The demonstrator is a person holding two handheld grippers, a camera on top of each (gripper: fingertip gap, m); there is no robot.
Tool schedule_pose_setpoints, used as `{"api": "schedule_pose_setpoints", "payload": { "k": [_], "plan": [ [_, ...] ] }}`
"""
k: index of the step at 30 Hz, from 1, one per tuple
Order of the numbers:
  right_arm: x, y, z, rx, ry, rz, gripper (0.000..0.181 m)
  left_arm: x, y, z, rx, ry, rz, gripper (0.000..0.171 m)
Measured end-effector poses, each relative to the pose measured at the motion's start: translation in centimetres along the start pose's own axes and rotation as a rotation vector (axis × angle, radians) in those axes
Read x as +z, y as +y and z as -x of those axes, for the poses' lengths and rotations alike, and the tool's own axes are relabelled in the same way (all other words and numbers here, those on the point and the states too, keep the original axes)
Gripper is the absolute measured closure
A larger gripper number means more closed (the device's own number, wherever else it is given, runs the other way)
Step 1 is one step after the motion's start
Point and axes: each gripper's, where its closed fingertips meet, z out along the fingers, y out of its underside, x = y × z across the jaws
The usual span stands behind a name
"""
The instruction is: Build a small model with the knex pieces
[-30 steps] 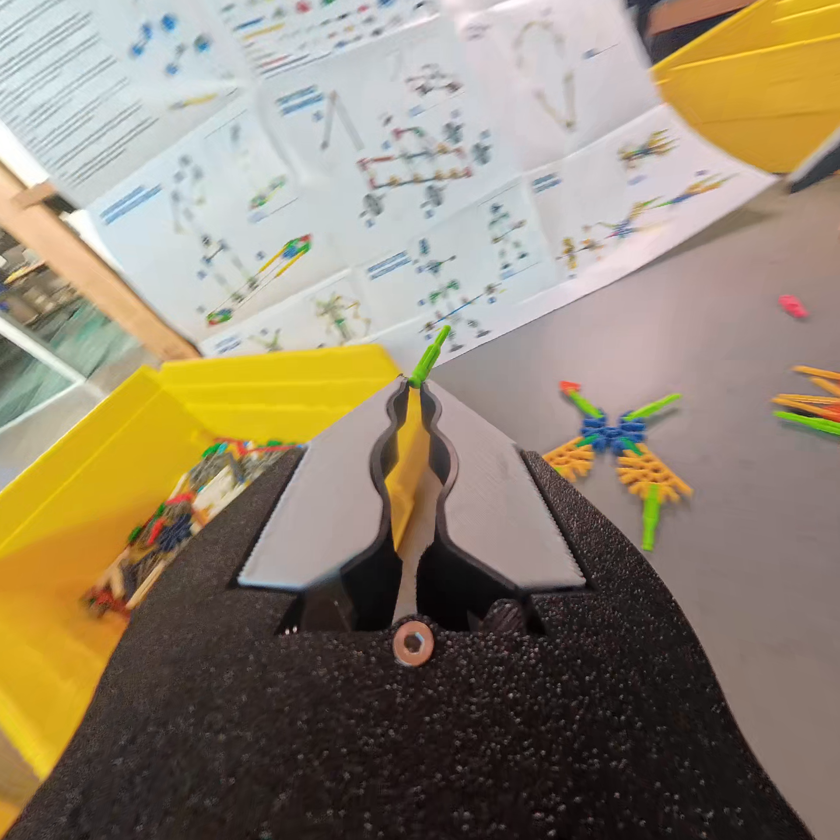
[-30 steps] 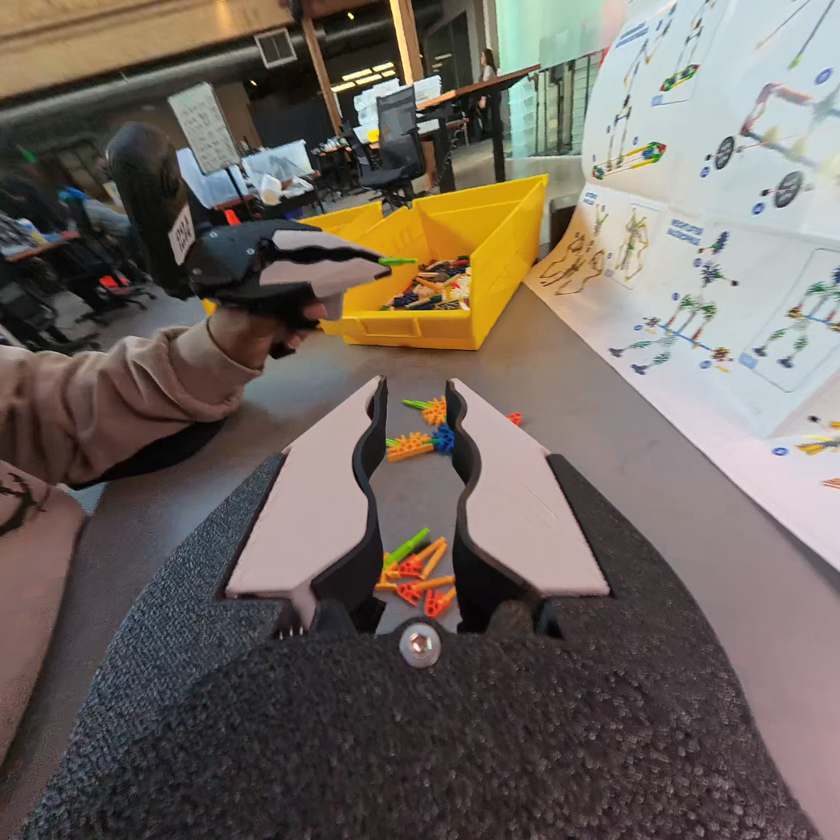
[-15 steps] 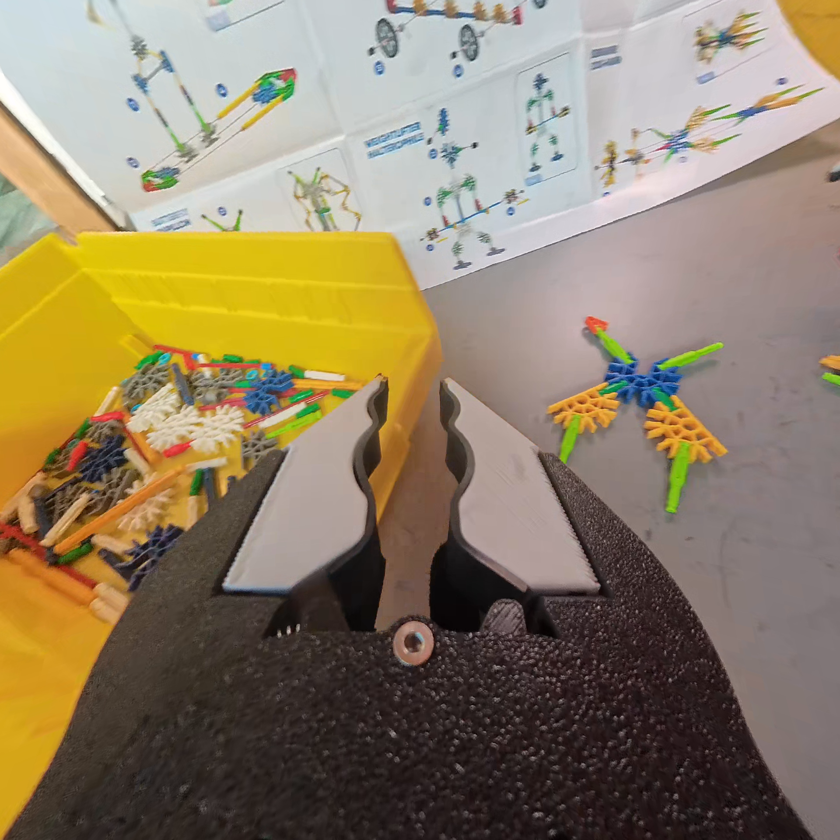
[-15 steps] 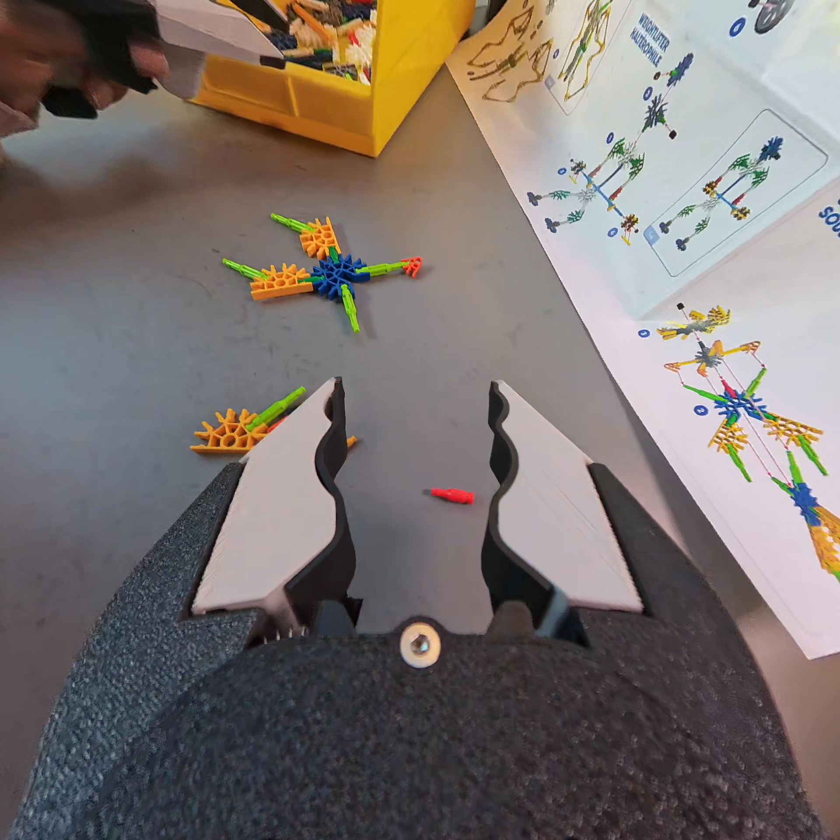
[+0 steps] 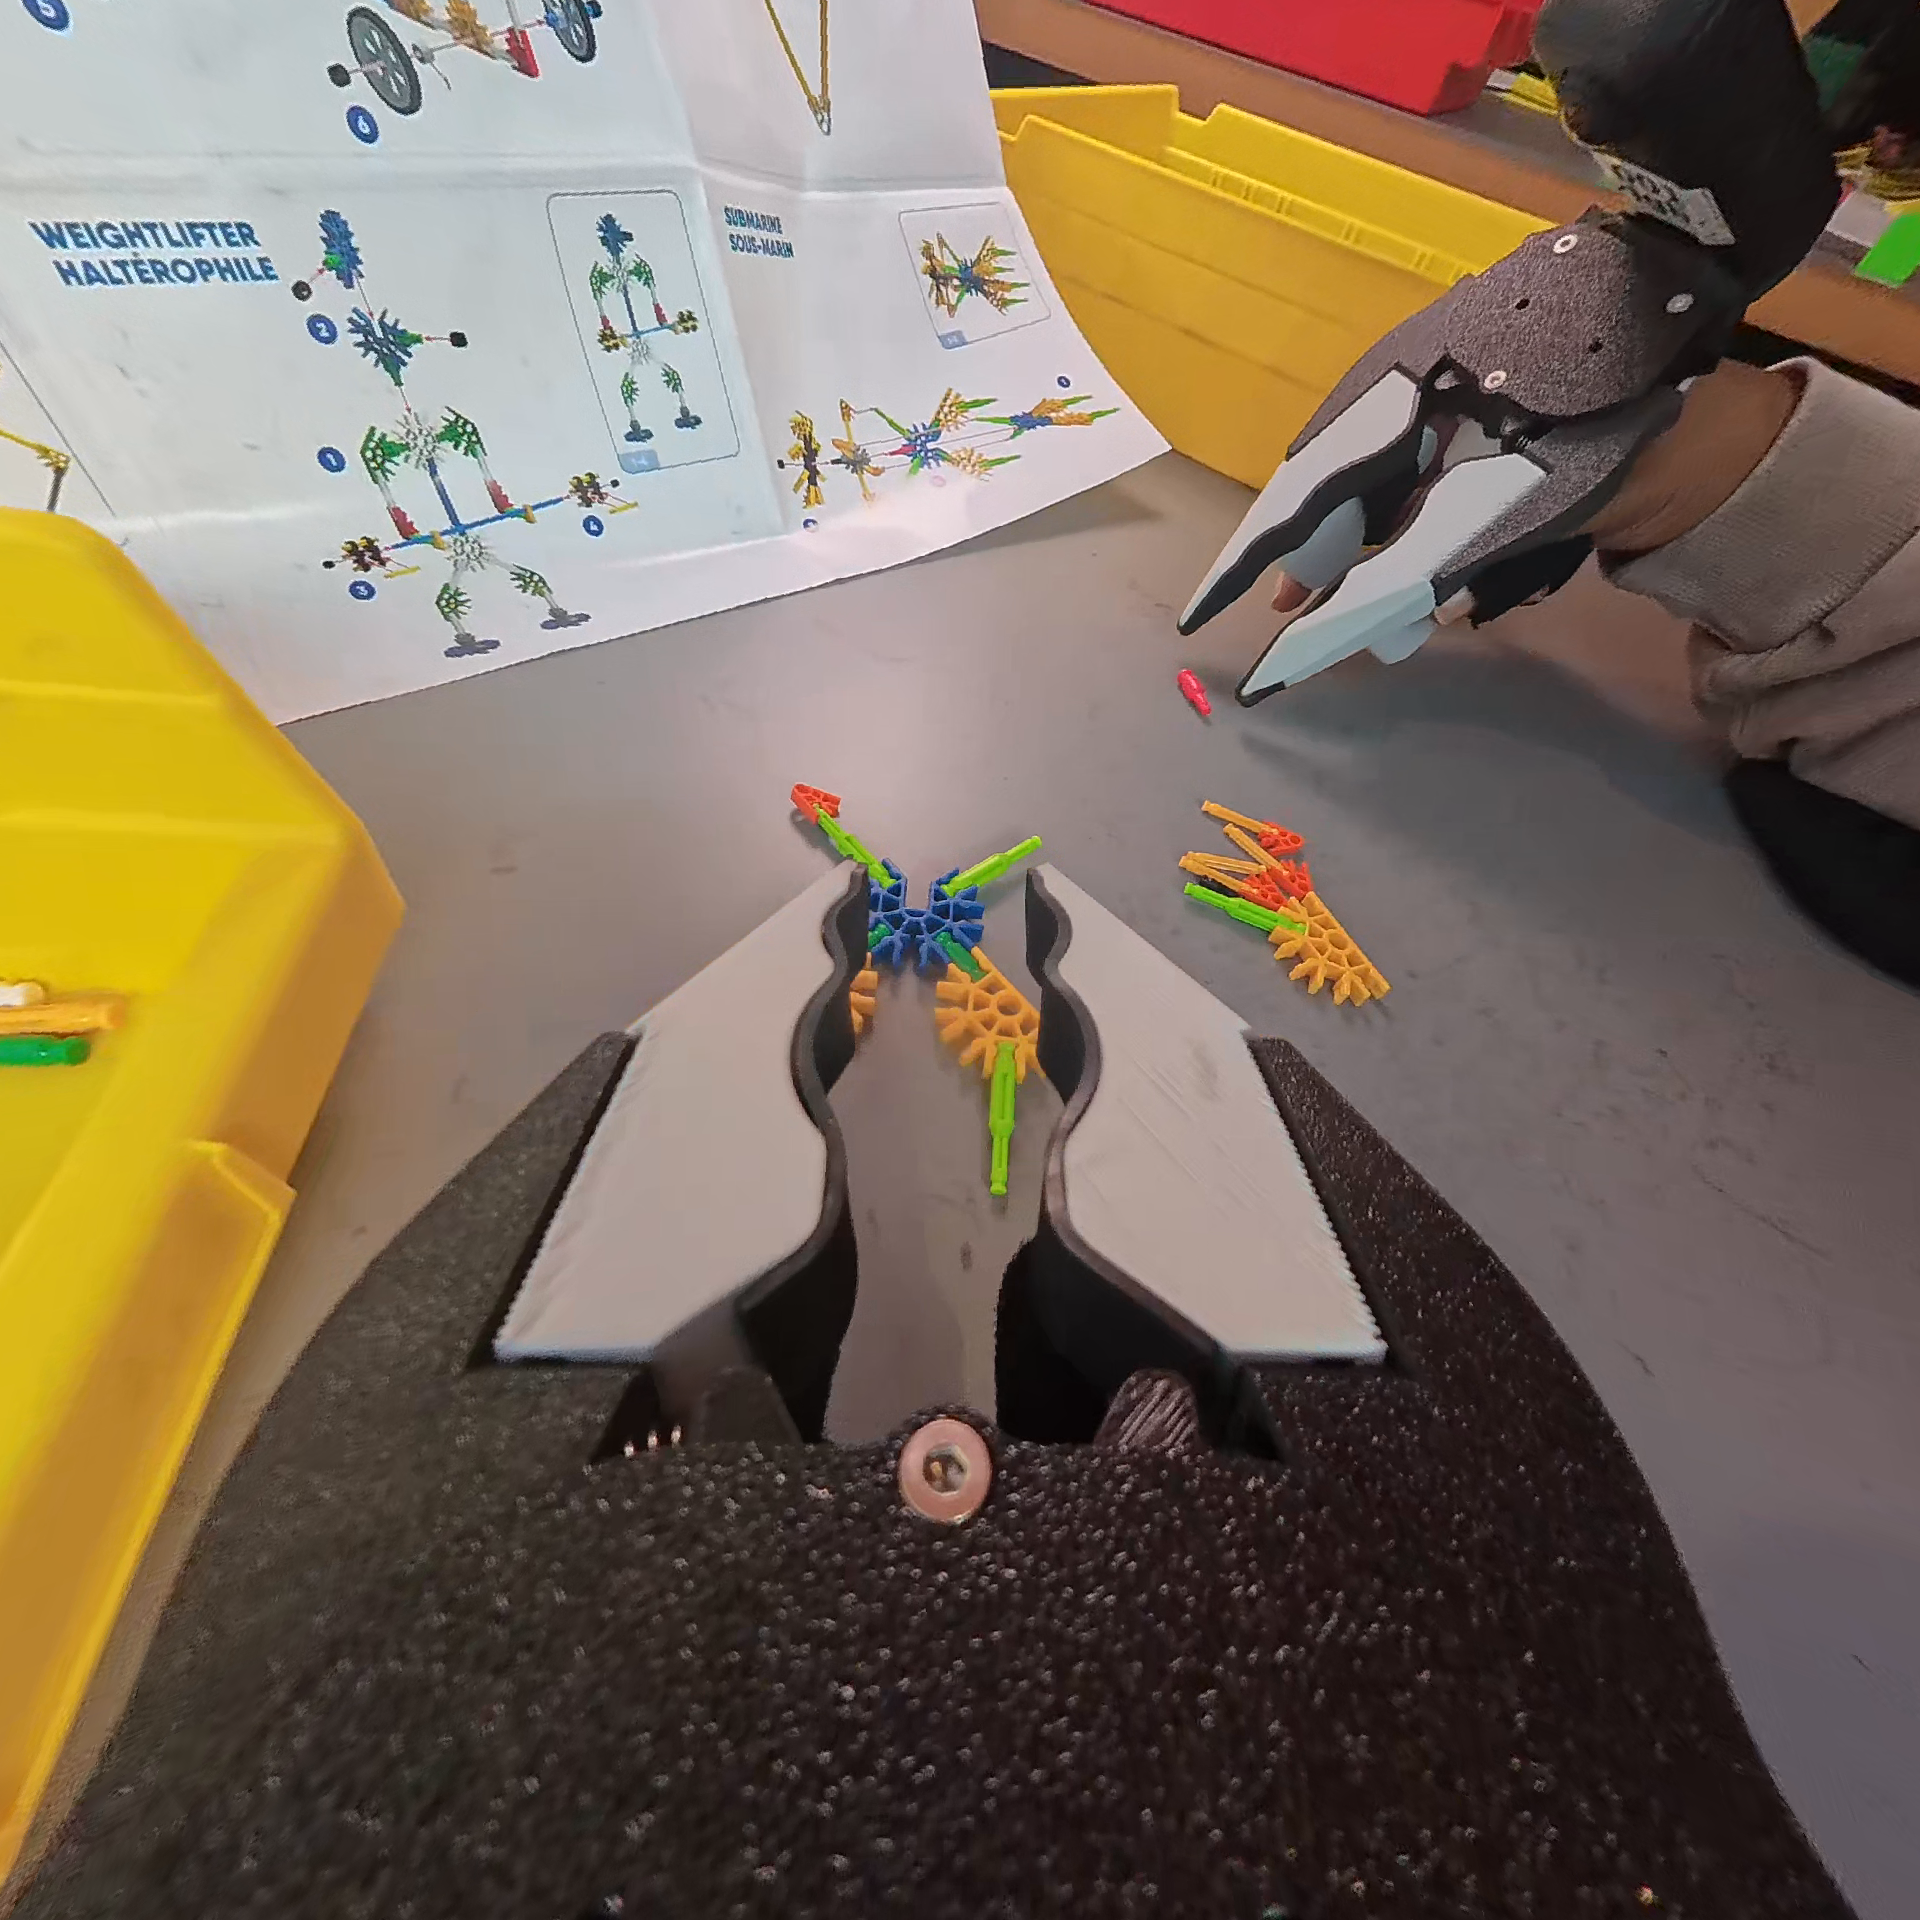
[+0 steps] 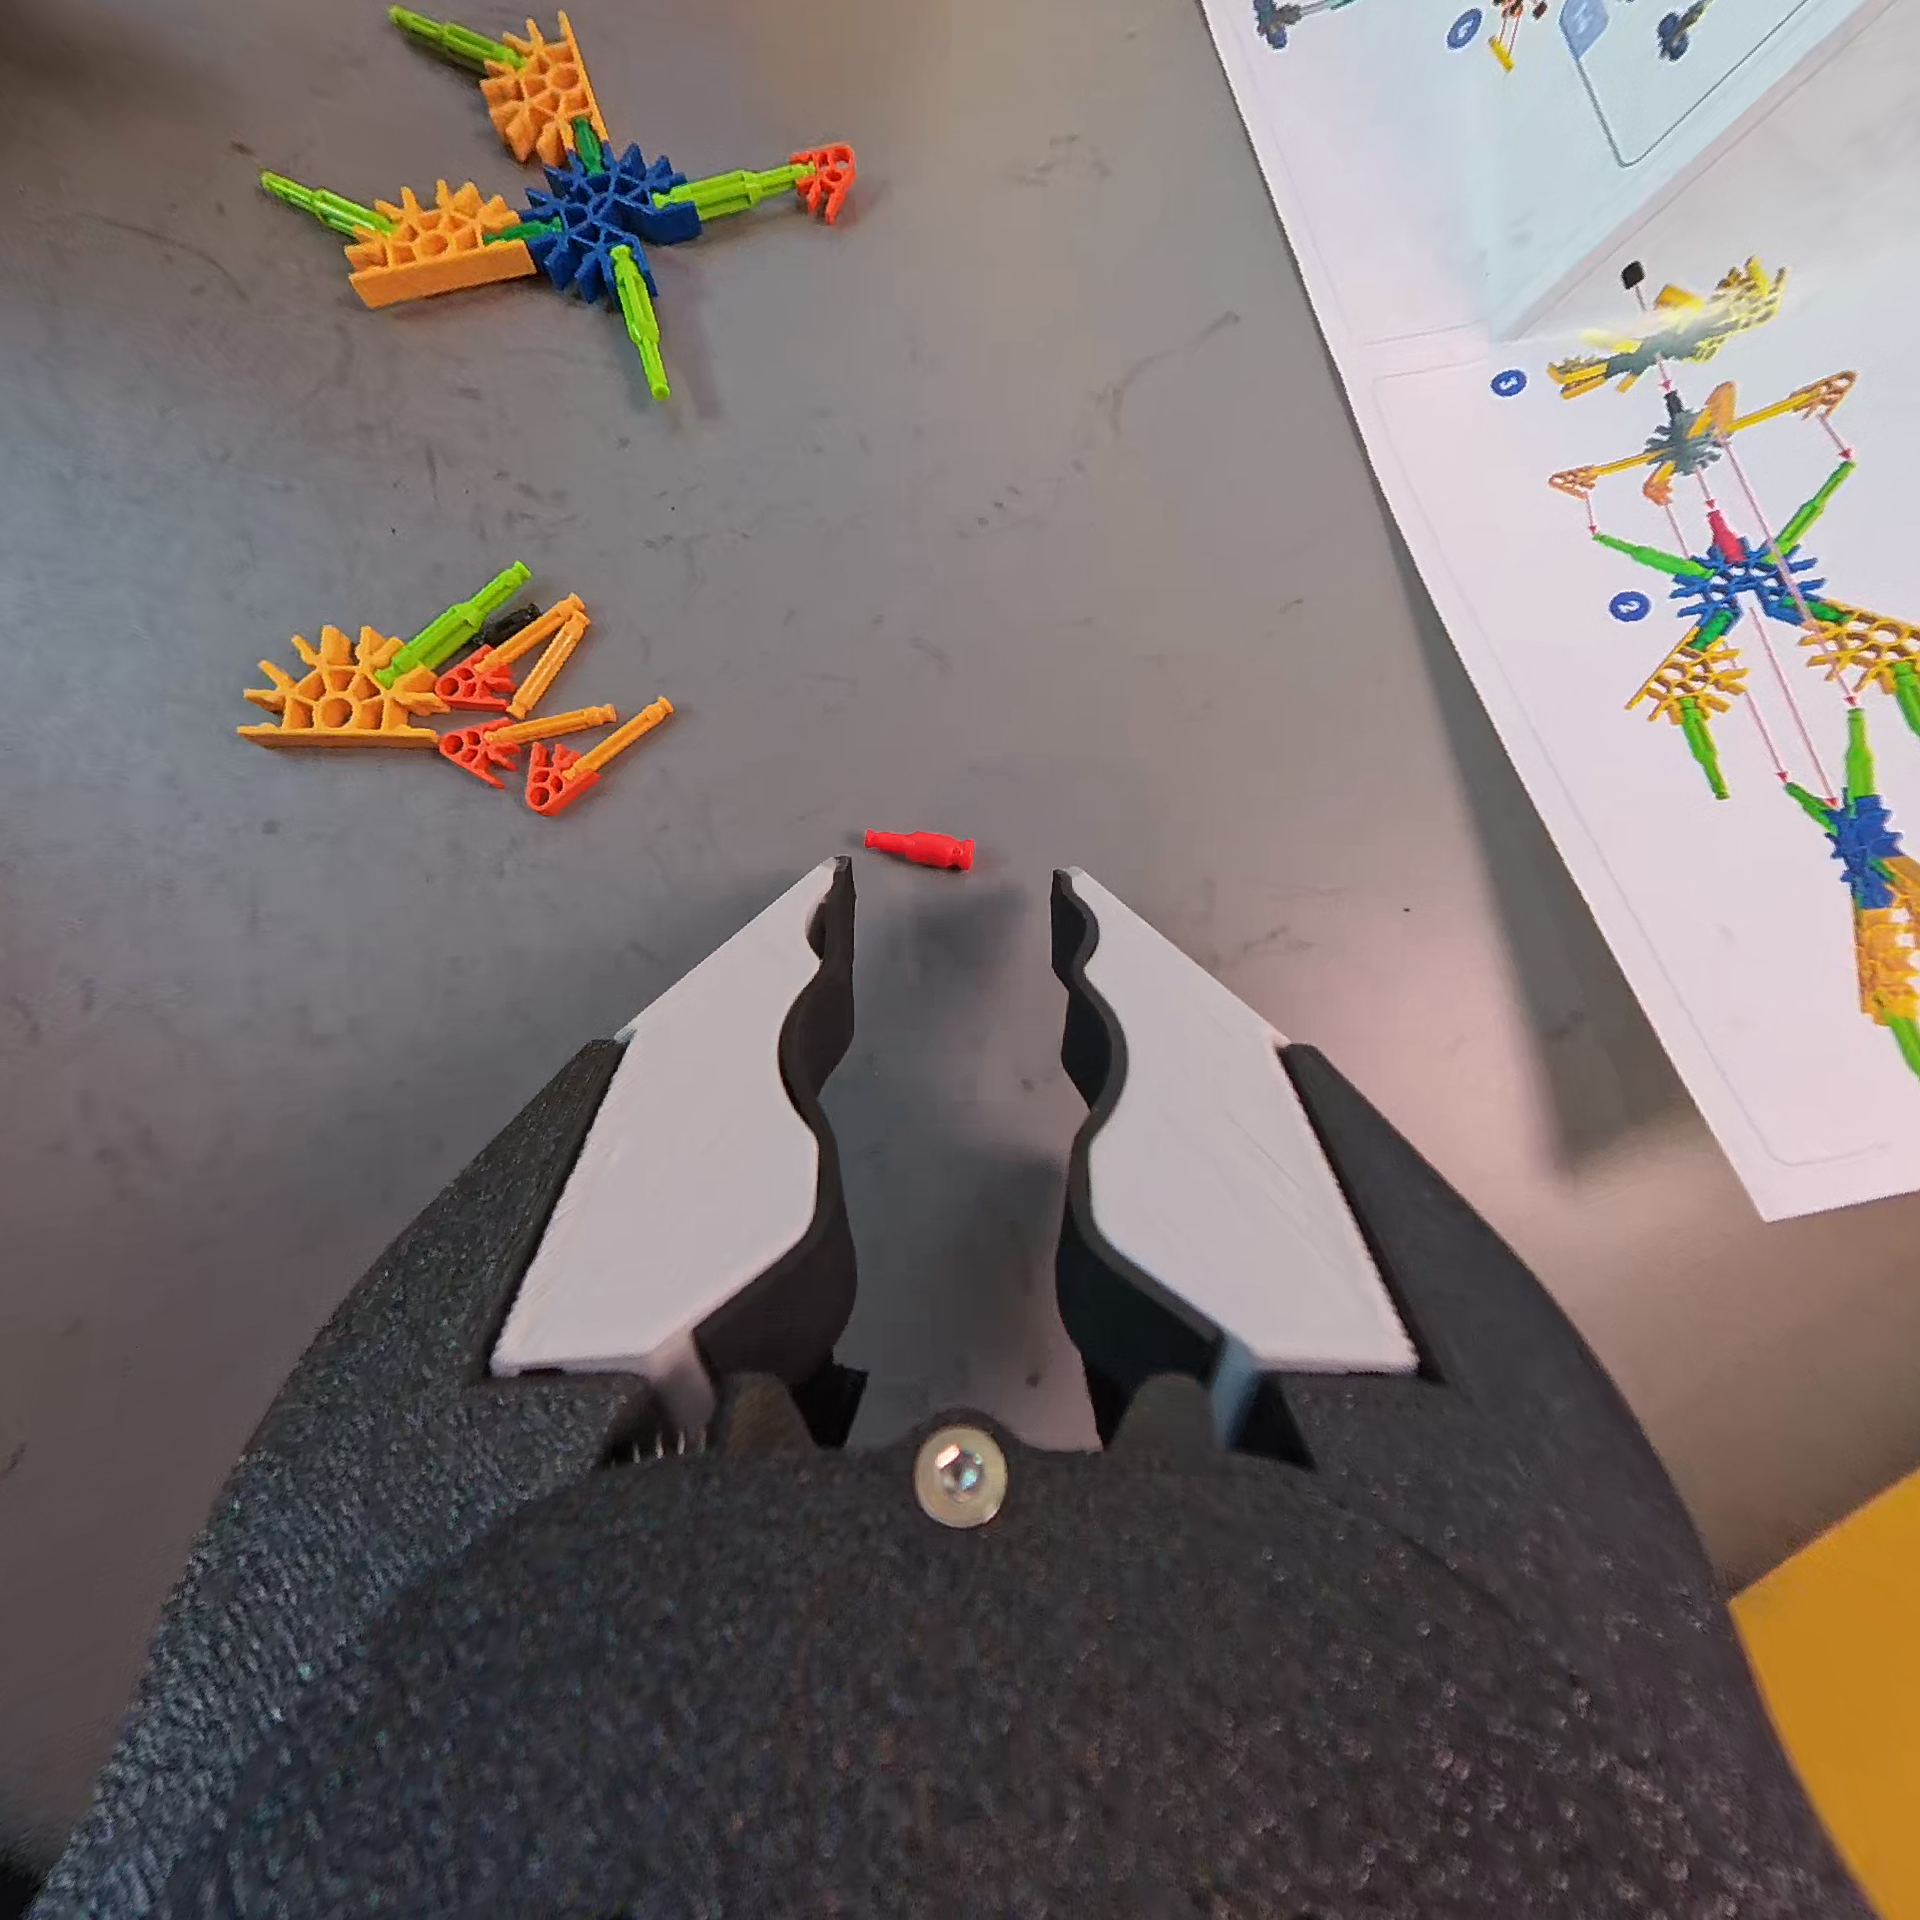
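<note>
My left gripper (image 5: 948, 878) is open and empty, with its fingertips on either side of a flat toy assembly (image 5: 920, 920): a blue hub with green rods, orange fan pieces and a small red end piece, lying on the grey table (image 5: 623, 831). I cannot tell if the fingers touch it. My right gripper (image 6: 953, 871) is open and empty, its tips just short of a small red rod (image 6: 920, 847) lying on the table. This gripper (image 5: 1214, 663) and the red rod (image 5: 1193, 691) also show in the left wrist view. The assembly (image 6: 597, 208) lies farther off in the right wrist view.
A pile of loose orange, red and green pieces (image 6: 447, 686) lies left of the red rod and also shows in the left wrist view (image 5: 1288, 914). A yellow bin (image 5: 156, 935) stands at left, another (image 5: 1195, 239) at the back. A printed instruction sheet (image 5: 520, 312) leans behind. The gap from one gripper's tips to the other's is roughly 20 cm.
My left gripper was shut on a green rod by the yellow bin, opened, and moved right over the assembly. My right gripper tilted down and closed in on the red rod.
</note>
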Motion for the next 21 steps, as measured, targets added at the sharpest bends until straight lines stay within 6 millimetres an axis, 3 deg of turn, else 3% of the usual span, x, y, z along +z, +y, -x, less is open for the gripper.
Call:
{"api": "schedule_pose_setpoints", "payload": {
  "k": [4, 7, 12, 16, 21],
  "plan": [
    [1.0, 0.2, 0.6, -0.012, -0.024, 0.028, 0.146, 0.0, -0.1, -0.3, -0.004, 0.023, -0.013, 0.142],
    [1.1, 0.0, 0.7, -0.017, -0.025, 0.044, 0.163, 0.1, -0.2, -0.5, 0.009, 0.031, -0.016, 0.144],
    [1.0, -0.7, 1.2, -0.143, 0.001, 0.012, 0.164, 0.2, -0.1, -1.5, 0.018, 0.077, -0.011, 0.144],
    [-0.3, -5.6, 4.4, -0.344, 0.022, -0.223, 0.164, 0.2, -0.9, -3.9, -0.098, 0.228, -0.047, 0.142],
    [-1.1, -10.5, 11.3, -0.628, 0.059, -0.434, 0.163, -0.2, -2.7, -7.4, -0.353, 0.471, -0.118, 0.141]
  ]
}}
